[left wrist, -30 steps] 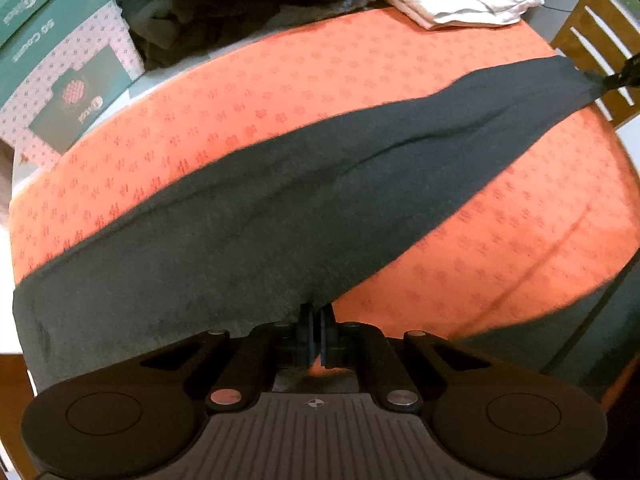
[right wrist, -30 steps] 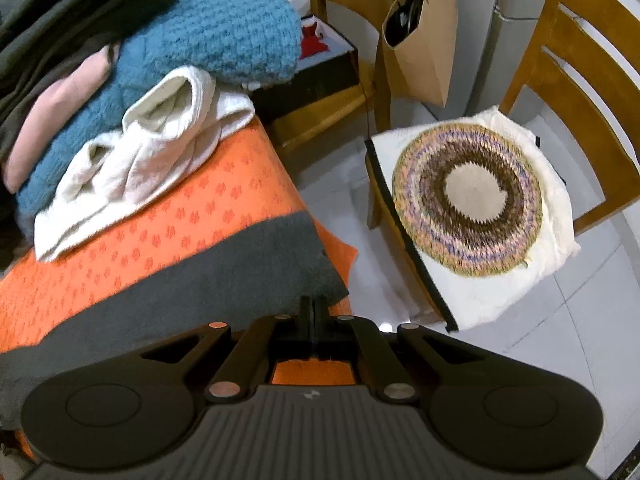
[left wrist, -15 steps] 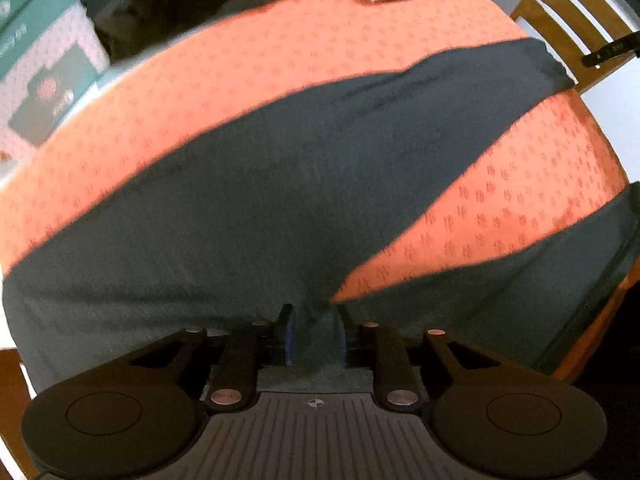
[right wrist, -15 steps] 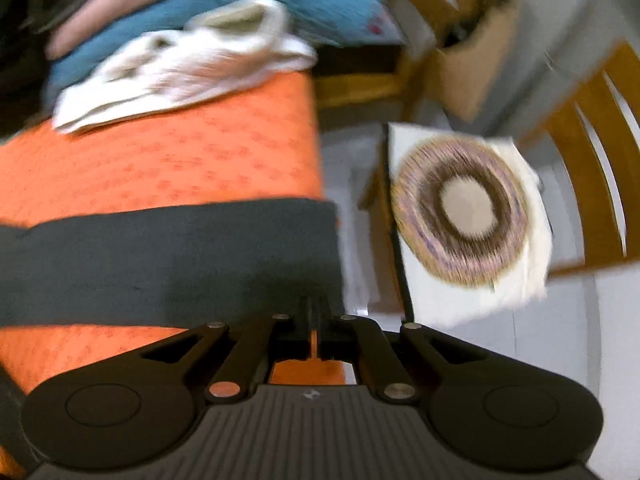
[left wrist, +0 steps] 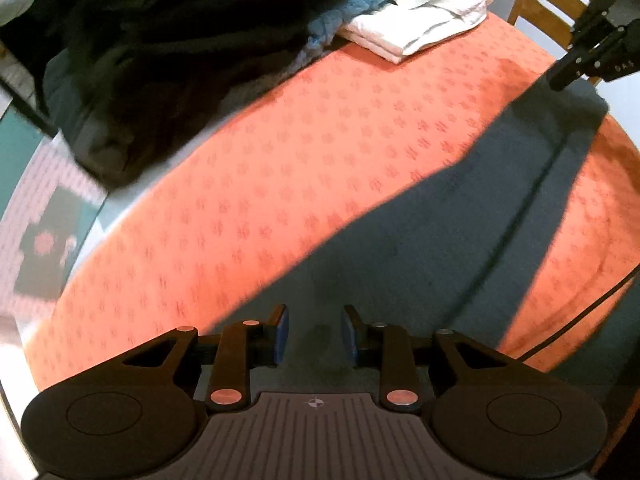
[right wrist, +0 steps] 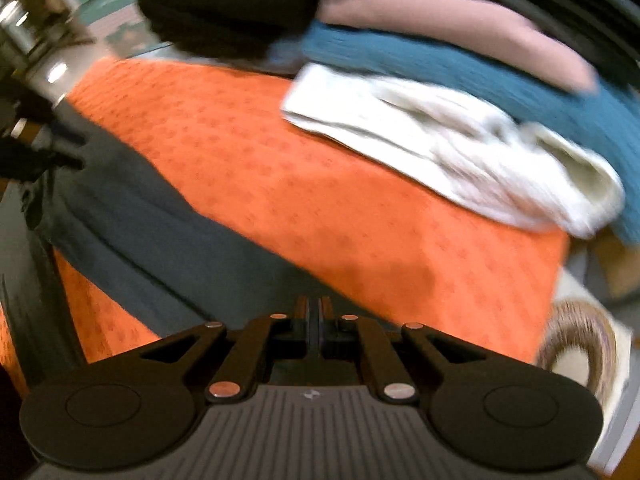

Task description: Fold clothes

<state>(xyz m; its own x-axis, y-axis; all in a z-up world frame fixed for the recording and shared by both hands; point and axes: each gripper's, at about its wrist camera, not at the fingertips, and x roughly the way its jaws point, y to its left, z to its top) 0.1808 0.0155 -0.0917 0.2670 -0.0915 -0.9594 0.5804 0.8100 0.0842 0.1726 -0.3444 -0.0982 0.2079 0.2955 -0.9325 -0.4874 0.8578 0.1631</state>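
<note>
Left claw: my left gripper [left wrist: 315, 336] stands wide, blue pads apart, with the dark grey garment [left wrist: 420, 248] under the gap and nothing pinched.
Right claw: my right gripper [right wrist: 314, 320] is closed tight on the garment's [right wrist: 168, 236] edge, cloth running away from the tips; the left wrist view shows it at the strip's far end [left wrist: 576, 62].
Garment: spread as a long band across the orange tablecloth [left wrist: 280, 152], with a lengthwise crease; part drops off the table's near edge.
Handling: I judge it thin, soft and light; it will sag and wrinkle, not hold shape.
Hold: an edge or corner, pinched through all layers.
Stage: half-folded or being smoothed; I cannot tell which.
Far side: white cloth [left wrist: 432, 16], blue knit [right wrist: 460, 64], pink piece [right wrist: 440, 28] and dark clothes [left wrist: 180, 40] are heaped.
</note>
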